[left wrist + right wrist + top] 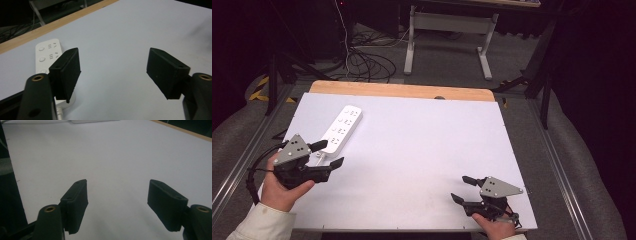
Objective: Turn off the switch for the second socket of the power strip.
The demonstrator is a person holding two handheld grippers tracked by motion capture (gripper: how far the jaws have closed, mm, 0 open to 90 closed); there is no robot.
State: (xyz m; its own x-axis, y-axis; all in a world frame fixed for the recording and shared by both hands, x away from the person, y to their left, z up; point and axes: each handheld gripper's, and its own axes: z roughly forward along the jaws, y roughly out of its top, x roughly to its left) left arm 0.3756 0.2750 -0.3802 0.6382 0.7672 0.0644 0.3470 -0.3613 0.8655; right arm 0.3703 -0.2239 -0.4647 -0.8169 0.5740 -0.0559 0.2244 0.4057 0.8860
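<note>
- Plainly, in the high view the white power strip (341, 129) lies slantwise at the upper left of the white worktop (422, 150), its cable end pointing toward the lower left. The left gripper (331, 154) sits just beside that near end, fingers spread, one finger tip over the strip's end and the other out over bare worktop. The right gripper (463, 189) rests at the lower right of the frame, well apart from the strip, fingers spread and holding nothing.
- In the left gripper view the power strip (47, 53) shows at the left of the frame, partly behind the left finger (65, 72); its cable leaves at the bottom edge. The gap between the fingers looks onto bare worktop (120, 50), so the strip is not yet between them.
- In the right gripper view the spread fingers (75, 205) frame bare worktop (112, 157); a white edge at the top of the frame is likely the strip.
- As a judgement: the work is at its start. The strip appears ungripped; left to do is lining the left gripper up on it and closing.
</note>
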